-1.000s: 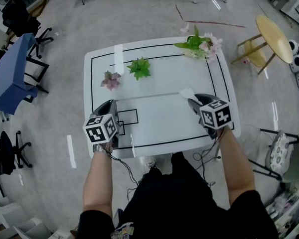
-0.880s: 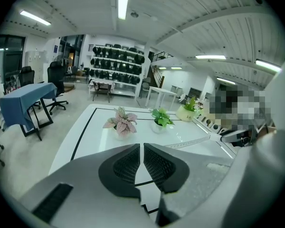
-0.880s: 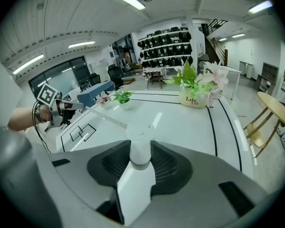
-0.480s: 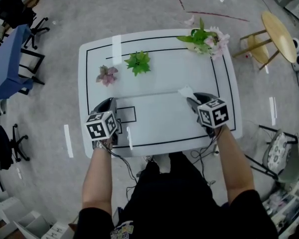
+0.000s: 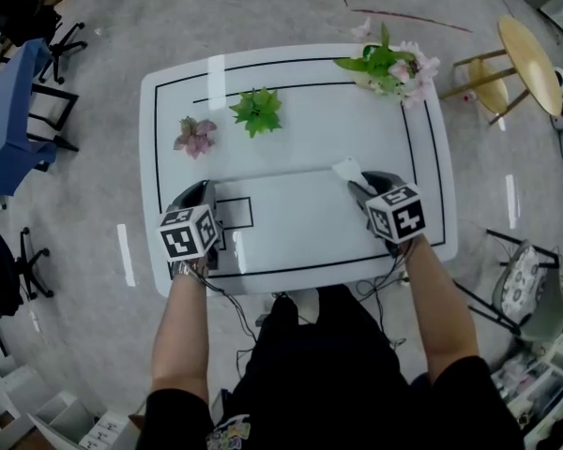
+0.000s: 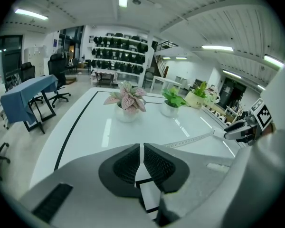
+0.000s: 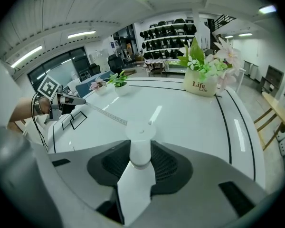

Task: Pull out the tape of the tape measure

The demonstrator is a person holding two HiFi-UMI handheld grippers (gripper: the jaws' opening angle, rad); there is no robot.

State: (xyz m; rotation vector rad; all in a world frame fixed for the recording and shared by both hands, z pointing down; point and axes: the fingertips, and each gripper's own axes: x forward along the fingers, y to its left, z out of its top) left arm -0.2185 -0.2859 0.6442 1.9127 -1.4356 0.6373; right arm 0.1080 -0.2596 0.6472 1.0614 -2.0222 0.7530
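My right gripper [image 5: 357,182] [image 7: 140,148] is shut on the white round tape measure case [image 7: 140,133] [image 5: 348,169], held over the right half of the white table [image 5: 300,139]. The pale tape [image 7: 104,112] [image 6: 192,139] runs out of the case, low over the table, across to my left gripper [image 5: 205,189] [image 6: 142,148]. That gripper's jaws are pressed together on the tape's end near the table's front left. In the left gripper view the right gripper [image 6: 242,129] shows at the far end of the tape.
A pink-leaved plant [image 5: 195,136], a green plant [image 5: 256,111] and a flower pot [image 5: 387,64] stand along the far side of the table. Black lines and a small rectangle [image 5: 233,212] mark the top. A blue table [image 5: 9,120] and chairs stand at the left, a round wooden table [image 5: 528,59] at the right.
Both grippers, the case and the stretched tape keep their places on the table. Only the head view has shifted, so the table sits a little higher in the picture.
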